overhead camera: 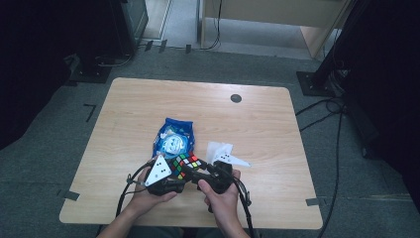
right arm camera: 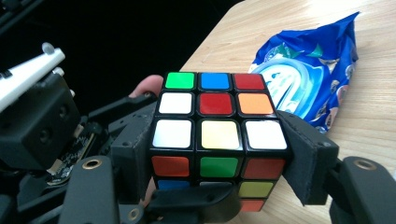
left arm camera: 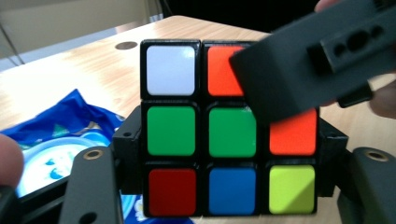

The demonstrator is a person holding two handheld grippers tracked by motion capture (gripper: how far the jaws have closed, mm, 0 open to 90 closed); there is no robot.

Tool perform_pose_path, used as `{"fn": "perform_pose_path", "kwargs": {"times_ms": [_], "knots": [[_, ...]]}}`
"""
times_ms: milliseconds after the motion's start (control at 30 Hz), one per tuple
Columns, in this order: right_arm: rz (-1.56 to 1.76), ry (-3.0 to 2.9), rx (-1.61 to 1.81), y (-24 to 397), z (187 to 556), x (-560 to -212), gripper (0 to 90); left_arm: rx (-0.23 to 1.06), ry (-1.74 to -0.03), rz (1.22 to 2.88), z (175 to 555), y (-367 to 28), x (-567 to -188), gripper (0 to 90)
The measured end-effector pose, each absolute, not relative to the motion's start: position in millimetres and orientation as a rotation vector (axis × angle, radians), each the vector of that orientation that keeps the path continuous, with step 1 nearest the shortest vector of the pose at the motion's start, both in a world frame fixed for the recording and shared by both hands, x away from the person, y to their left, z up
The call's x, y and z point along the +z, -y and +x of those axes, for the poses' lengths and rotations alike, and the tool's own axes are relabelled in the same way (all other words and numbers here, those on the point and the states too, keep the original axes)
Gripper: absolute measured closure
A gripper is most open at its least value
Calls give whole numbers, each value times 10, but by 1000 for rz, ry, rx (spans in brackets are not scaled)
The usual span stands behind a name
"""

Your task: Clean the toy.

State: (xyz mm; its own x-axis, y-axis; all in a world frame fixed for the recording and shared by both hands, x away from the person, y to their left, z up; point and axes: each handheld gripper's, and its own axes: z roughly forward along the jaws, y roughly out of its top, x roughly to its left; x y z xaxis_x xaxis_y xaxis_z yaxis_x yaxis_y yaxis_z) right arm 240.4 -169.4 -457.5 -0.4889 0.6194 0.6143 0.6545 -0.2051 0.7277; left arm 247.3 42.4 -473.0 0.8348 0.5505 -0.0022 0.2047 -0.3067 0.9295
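Above wooden table (overhead camera: 257,119), both grippers' fingers (right arm camera: 308,158) clamp cube (overhead camera: 186,162).

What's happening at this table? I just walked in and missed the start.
A person holds a scrambled multicoloured plastic puzzle cube between two hand-held grippers, the left hand-held gripper and the right hand-held gripper both clamped on its sides. A crinkled blue snack bag and a white paper scrap lie on the light wooden table.
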Motion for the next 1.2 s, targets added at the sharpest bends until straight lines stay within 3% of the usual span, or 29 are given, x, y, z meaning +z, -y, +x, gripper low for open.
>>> {"fn": "perform_pose_path", "kwargs": {"times_ms": [300,633,900,1200], "knots": [[-1552,1955,-1868,2040,2479,-4344,346,399,-567,1915,2532,-491,-4788,286],[-1491,2007,-1754,1945,2512,-4394,345,444,-503,1920,2464,-489,-4765,276],[-1479,1995,-1658,1891,2519,-4481,345,455,-450,1892,2402,-419,-4705,206],[-1485,2046,-1633,1822,2501,-4498,345,518,-422,1946,2375,-374,-4770,289]]}}
